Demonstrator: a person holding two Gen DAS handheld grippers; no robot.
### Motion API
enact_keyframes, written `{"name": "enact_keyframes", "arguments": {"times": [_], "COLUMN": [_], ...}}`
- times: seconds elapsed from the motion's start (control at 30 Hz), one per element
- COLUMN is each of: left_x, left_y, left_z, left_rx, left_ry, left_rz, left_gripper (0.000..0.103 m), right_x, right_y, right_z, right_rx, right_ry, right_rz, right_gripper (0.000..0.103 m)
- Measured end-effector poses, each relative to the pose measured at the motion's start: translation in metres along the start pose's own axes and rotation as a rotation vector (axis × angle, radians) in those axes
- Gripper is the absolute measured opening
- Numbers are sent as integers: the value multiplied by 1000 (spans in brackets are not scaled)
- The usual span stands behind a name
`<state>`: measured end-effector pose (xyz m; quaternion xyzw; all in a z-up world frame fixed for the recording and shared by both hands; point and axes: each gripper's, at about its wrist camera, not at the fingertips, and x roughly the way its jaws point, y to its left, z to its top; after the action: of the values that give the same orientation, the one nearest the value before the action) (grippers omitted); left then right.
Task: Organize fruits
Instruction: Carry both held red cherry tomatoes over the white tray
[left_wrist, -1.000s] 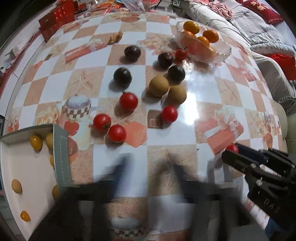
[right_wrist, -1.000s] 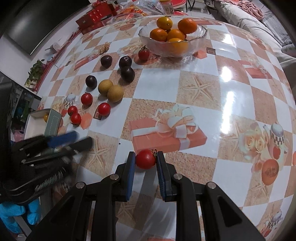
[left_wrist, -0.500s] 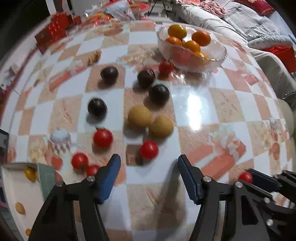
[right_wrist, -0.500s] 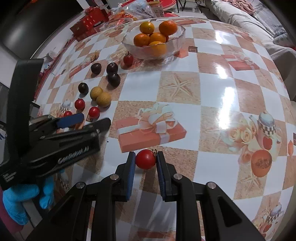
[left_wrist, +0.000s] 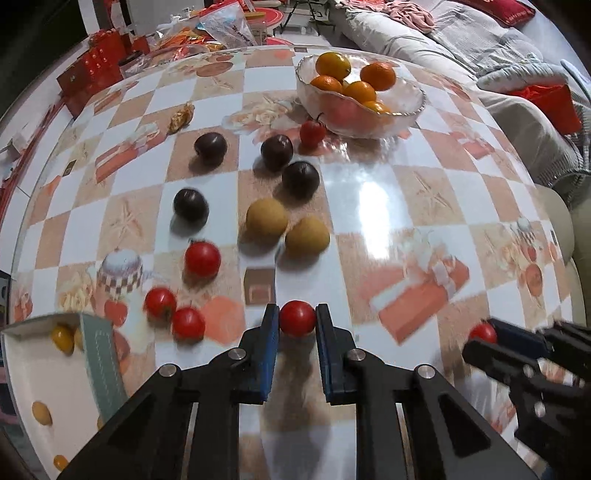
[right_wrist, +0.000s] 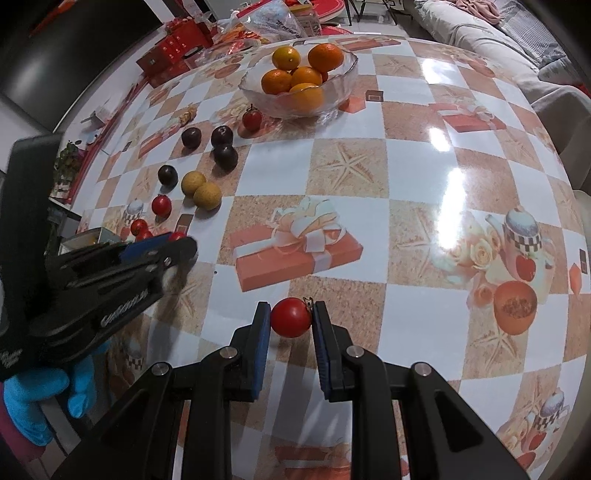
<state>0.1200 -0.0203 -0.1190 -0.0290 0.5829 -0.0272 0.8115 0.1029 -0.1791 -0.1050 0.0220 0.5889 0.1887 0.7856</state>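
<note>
My left gripper (left_wrist: 297, 323) is shut on a red tomato (left_wrist: 297, 317) low over the table. My right gripper (right_wrist: 291, 321) is shut on another red tomato (right_wrist: 291, 316), also seen at the right of the left wrist view (left_wrist: 482, 332). Three more tomatoes (left_wrist: 202, 258) lie to the left. Beyond them lie two tan round fruits (left_wrist: 266, 217) and several dark plums (left_wrist: 300, 179). A glass bowl (left_wrist: 406, 110) of oranges (left_wrist: 334, 63) stands at the back with a small tomato (left_wrist: 312, 132) beside it.
A white box (left_wrist: 37, 373) with small yellow fruits sits at the table's left front corner. A wrapped sweet (left_wrist: 181, 116) lies at the back left. Red boxes (left_wrist: 92, 79) and bags crowd the far edge. A sofa (left_wrist: 461, 44) stands on the right.
My left gripper moved forward from the box side, opened, then closed on the nearest tomato. My right gripper kept hold of its tomato and stayed in place.
</note>
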Motion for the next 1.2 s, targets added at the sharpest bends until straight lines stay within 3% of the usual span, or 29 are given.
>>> {"name": "enact_keyframes", "arguments": {"times": [0.43, 0.8, 1.2], "left_x": [-55, -99, -109], "left_y": [33, 100, 170], "left_z": [-37, -67, -118], "left_rx": [-68, -172, -285], "left_ry": [-33, -75, -37], "left_rz": [-35, 17, 91], "left_gripper": [21, 21, 21], "right_x": [-3, -3, 13], "right_y": [43, 110, 195], "right_z": [-4, 2, -1], "right_rx": [-59, -165, -296], "right_ry": [15, 22, 62], "right_rz": [21, 63, 128], "right_gripper": [25, 25, 25]}}
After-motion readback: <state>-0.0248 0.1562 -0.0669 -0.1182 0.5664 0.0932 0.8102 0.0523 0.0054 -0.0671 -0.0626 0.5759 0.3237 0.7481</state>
